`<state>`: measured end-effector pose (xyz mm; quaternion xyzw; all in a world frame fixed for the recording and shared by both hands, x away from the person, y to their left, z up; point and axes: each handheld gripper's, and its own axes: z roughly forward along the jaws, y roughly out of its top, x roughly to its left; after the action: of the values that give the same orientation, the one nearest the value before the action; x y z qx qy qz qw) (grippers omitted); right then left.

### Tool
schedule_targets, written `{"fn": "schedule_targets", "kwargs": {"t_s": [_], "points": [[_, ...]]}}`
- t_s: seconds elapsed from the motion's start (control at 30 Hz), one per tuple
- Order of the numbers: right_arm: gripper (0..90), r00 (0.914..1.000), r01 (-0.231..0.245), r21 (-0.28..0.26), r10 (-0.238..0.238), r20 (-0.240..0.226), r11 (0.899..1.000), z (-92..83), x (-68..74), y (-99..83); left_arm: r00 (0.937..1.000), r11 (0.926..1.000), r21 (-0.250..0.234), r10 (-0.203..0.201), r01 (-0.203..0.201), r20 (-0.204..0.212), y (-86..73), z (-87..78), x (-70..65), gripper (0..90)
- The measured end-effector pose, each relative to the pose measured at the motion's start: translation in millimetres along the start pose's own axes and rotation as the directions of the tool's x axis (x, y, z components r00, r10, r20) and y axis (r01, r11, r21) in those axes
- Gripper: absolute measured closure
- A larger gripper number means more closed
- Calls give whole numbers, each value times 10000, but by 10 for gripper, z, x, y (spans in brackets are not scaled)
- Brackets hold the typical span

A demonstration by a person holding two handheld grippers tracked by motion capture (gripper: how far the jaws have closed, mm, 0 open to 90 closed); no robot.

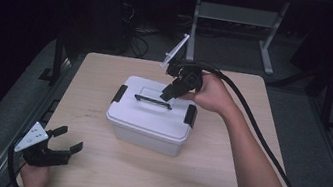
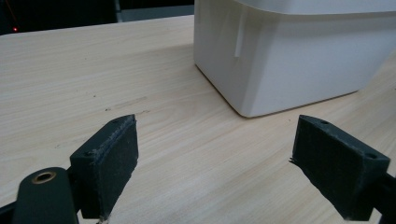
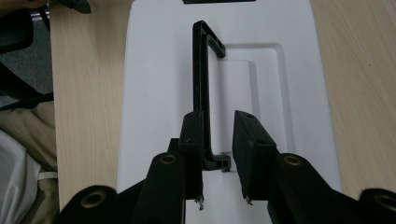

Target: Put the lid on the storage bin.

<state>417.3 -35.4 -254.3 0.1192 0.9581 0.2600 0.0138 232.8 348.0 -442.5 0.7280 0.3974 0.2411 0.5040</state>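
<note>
Item: white lidded storage box (image 1: 150, 121), plastic, rectangular. Position: near the middle of the pale wooden surface (image 1: 221, 183), standing upright, lid on. Fittings: a black latch (image 1: 119, 93) at the left end of the lid, a second black latch (image 1: 191, 115) at the right end, and a black carrying handle (image 1: 153, 101) along the centre of the lid. In the right claw view the handle (image 3: 201, 84) stands raised above a shallow recess in the lid.

Item: right claw (image 1: 170, 93), held in the person's right hand (image 1: 212, 93), thick black cable trailing off toward the near right edge of the surface. Position: over the right part of the lid, pointing down at the handle. State: jaws narrowly parted, no earlier grip visible; in the right claw view (image 3: 217, 154) the handle bar runs between them, lying against the left jaw, with a clear gap to the right jaw. Nothing clamped.

Item: left claw (image 1: 68, 140), grey three-cornered plate on top, held in the left hand (image 1: 33, 178). Position: near left corner of the surface, well apart from the box. State: jaws wide open and holding nothing; in the left claw view (image 2: 215, 163) bare wood lies between them, with a corner of the box (image 2: 289, 60) beyond.
</note>
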Motion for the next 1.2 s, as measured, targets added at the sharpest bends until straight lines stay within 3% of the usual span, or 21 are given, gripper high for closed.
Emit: {"fn": "schedule_targets", "kwargs": {"t_s": [0.6,1.0,1.2], "points": [[698,9983,-382,-173,389,435,9991,-199,0,-162,10000,10000,-44,-1,1,41,7,2,-2,136],[664,9929,-907,-120,913,766,9958,-333,-65,-450,10000,10000,15,68,-68,29,12,24,-12,136],[661,9920,-977,-277,996,779,9948,-403,-58,-503,10000,10000,-1,68,-68,31,12,22,-13,137]]}}
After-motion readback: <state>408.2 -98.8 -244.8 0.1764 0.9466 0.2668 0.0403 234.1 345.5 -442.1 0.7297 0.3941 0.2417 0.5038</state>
